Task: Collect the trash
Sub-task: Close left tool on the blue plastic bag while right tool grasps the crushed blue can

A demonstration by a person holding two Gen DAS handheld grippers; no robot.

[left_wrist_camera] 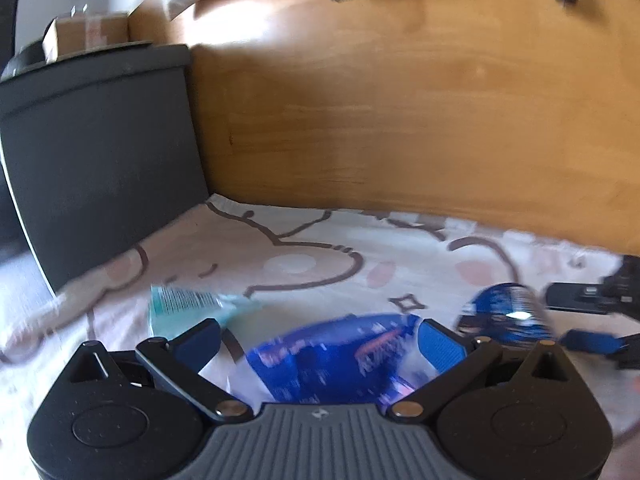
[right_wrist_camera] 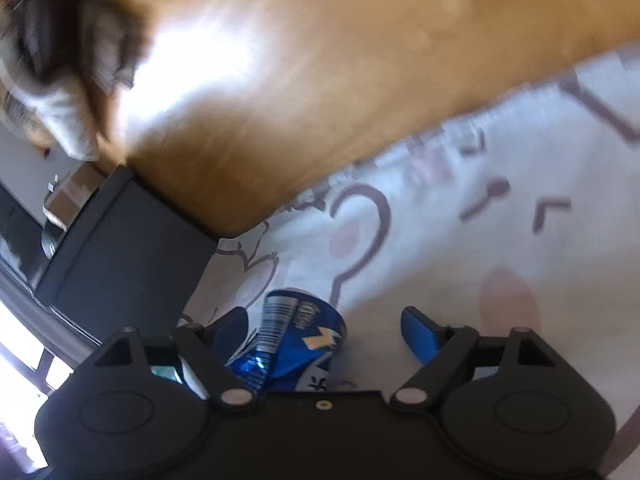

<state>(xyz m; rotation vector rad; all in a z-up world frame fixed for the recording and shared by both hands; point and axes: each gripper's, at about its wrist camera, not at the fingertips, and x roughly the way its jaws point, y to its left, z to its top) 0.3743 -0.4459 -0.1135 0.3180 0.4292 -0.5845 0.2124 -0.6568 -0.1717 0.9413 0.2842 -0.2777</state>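
A crushed can (right_wrist_camera: 296, 336) lay between the right hand-held gripper's (right_wrist_camera: 324, 332) parted jaws, at 9 o'clock, unclamped. The left hand-held gripper (left_wrist_camera: 320, 344) stood apart around one blue wrapper (left_wrist_camera: 332, 364); one teal packet (left_wrist_camera: 184, 308) lay at 10 o'clock.

A crushed blue can (right_wrist_camera: 296, 340) lies on the patterned blanket (right_wrist_camera: 460, 240). A blue wrapper (left_wrist_camera: 332, 364) and pale teal packet (left_wrist_camera: 180, 308) lie nearby.
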